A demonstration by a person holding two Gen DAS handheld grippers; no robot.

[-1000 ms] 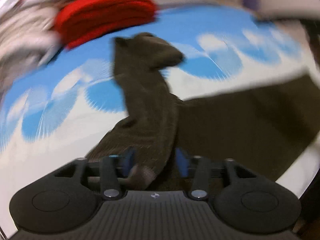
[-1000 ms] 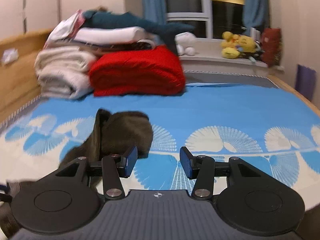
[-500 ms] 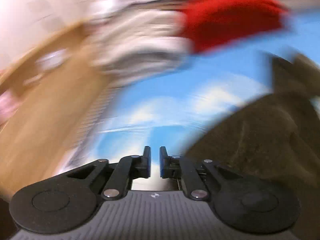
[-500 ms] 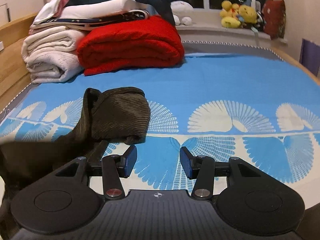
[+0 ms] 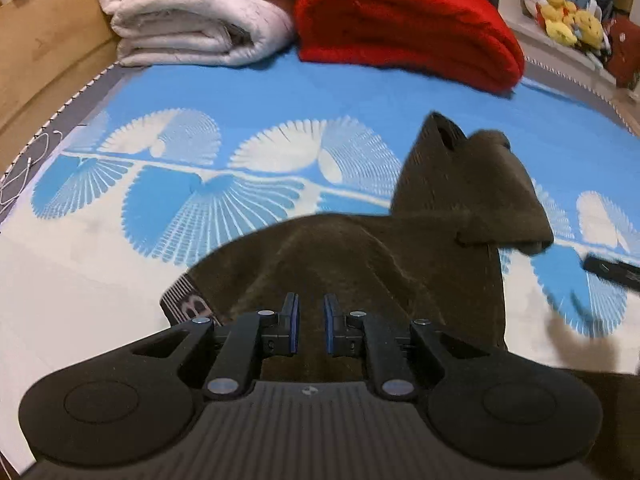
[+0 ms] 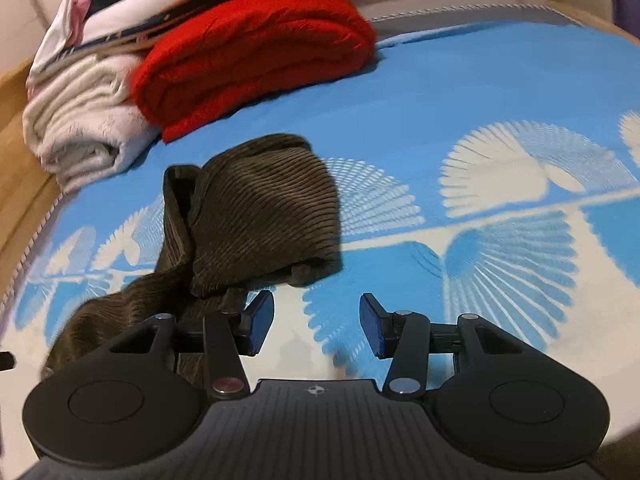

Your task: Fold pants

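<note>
Since the earlier frame, your left gripper (image 5: 311,328) has swung back over the pants (image 5: 360,264), and your right gripper (image 6: 317,325) has dropped toward the bedspread (image 6: 480,92). Left: the jaws stand a narrow gap apart and are opening, the cloth behind them, nothing pinched. Centre: the pants lie on the bedspread, one leg end doubled back in a lump (image 6: 264,208). Right: the jaws gape over bare sheet, beside the lump. Close here and you may grip bedspread, or one layer only, skewing the fold.

Bed (image 5: 248,92) with blue-white cover, wooden headboard (image 5: 48,44).
</note>
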